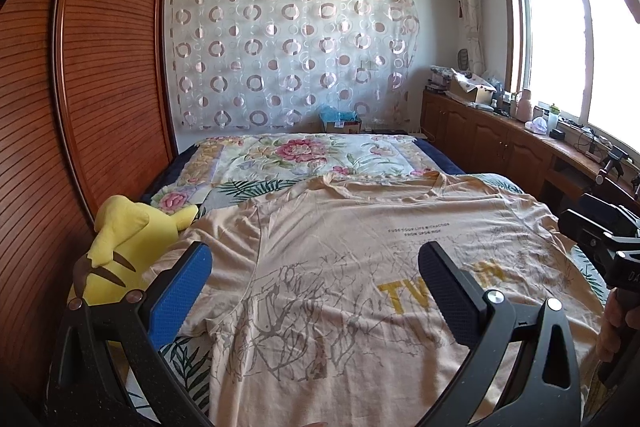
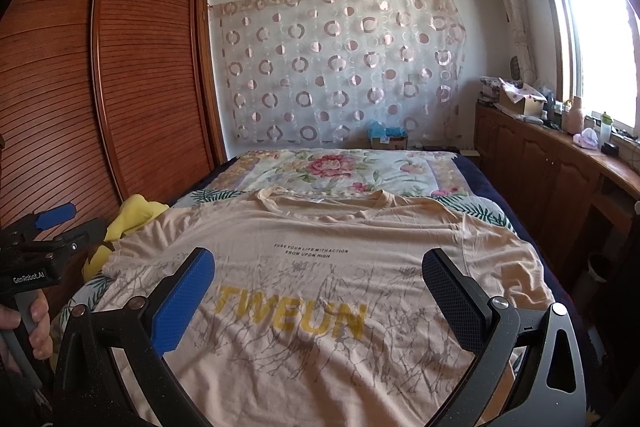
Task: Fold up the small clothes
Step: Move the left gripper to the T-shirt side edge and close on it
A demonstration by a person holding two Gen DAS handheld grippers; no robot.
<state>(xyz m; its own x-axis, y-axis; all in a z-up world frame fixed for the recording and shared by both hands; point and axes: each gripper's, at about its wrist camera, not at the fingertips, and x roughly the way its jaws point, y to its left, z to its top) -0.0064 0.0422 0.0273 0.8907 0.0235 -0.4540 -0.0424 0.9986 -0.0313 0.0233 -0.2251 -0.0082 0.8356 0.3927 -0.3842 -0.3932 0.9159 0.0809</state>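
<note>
On a bed with a floral quilt (image 2: 352,167), a peach T-shirt with grey branch print (image 2: 320,267) lies spread flat, collar toward the far wall. A yellow plush toy (image 1: 124,247) sits at its left sleeve beside the slatted wooden wardrobe (image 1: 104,67). The left gripper (image 1: 316,291) and right gripper (image 2: 320,291) both hover released, jaws wide apart, above the shirt. Its hem is cut off below. Lettering reads "TWEUN" and "FUSE YOUR LIFE WITH ACTION FROM UPON HIGH"; the left gripper's body bears "GenRobot.AI".
</note>
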